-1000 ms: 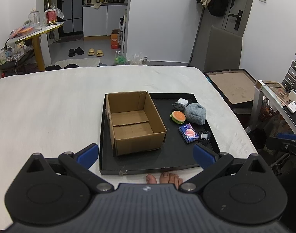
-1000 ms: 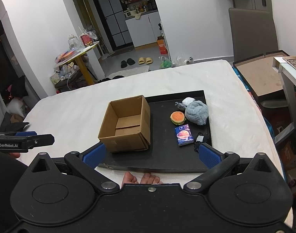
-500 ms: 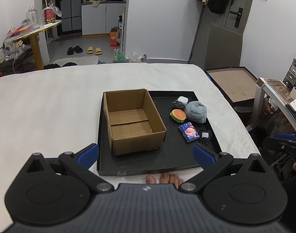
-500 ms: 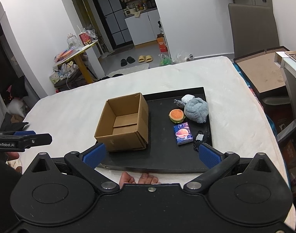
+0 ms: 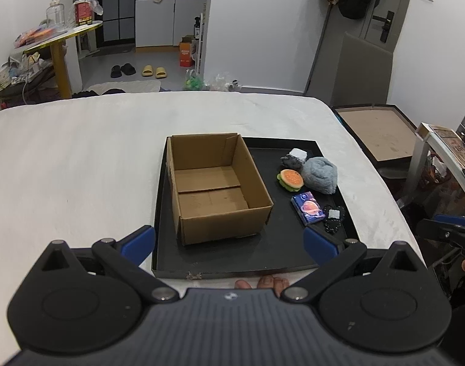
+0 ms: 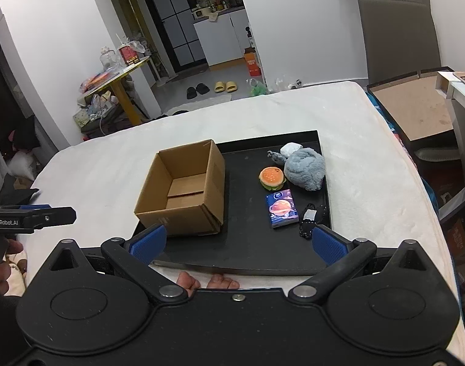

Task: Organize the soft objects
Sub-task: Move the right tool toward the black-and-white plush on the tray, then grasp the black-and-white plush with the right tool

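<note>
An open cardboard box (image 5: 214,189) (image 6: 183,189) stands empty on the left half of a black tray (image 5: 278,250) (image 6: 250,253). To its right lie a grey plush (image 5: 320,175) (image 6: 305,167), a burger toy (image 5: 290,180) (image 6: 272,177), a small dark grey and white piece (image 5: 294,159) (image 6: 282,152), a blue tissue pack (image 5: 308,208) (image 6: 281,209) and a black lacy item (image 5: 333,219) (image 6: 310,219). My left gripper (image 5: 229,241) and right gripper (image 6: 238,241) hover open above the tray's near edge, holding nothing.
The tray rests on a white bed cover (image 5: 80,167). A person's toes (image 5: 262,283) (image 6: 206,280) show below the tray's near edge. A brown board (image 5: 375,128) and a desk (image 5: 445,152) stand to the right; a yellow table (image 6: 122,76) is at the back left.
Both grippers have drifted slightly; the tray and box sit a bit higher and further left in each view. Nothing was taken hold of or moved.
</note>
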{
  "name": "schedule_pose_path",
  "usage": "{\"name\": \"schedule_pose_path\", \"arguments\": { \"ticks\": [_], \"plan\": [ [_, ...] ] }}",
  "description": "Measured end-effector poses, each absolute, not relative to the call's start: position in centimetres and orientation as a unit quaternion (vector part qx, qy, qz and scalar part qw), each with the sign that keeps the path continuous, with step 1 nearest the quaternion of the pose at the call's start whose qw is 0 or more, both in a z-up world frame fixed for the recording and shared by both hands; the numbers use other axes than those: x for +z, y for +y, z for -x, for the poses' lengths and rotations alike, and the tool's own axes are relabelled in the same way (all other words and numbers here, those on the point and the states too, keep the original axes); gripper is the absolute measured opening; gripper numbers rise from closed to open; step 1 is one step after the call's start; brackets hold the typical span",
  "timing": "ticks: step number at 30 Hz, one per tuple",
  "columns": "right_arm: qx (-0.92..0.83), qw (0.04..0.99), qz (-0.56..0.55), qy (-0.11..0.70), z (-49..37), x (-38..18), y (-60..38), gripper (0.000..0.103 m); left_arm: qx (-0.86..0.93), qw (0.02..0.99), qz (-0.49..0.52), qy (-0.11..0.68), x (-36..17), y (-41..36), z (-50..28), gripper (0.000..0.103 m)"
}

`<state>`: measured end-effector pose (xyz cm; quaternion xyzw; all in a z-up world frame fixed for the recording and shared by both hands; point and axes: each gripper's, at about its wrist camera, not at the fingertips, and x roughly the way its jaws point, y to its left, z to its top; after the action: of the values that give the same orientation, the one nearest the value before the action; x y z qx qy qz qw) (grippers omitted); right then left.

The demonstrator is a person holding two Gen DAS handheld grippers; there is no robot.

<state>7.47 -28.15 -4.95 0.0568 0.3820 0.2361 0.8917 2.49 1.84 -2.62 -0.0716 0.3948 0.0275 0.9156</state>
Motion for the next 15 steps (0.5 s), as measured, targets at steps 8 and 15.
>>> {"name": "schedule_pose_path", "arguments": {
  "ticks": [8,15],
  "plan": [
    [0.234,0.89,-0.057,0.387,-9.4,-7.1,-28.3,0.103,0.054,0.912,0.078,0.399,-4.4,2.8,-3.9,0.102],
    [0.232,0.884,-0.059,0.402,-11.4,-9.6,-28.3,0.095,0.069,0.909,0.08,0.403,-6.0,3.4,-5.4,0.101]
  ]
}}
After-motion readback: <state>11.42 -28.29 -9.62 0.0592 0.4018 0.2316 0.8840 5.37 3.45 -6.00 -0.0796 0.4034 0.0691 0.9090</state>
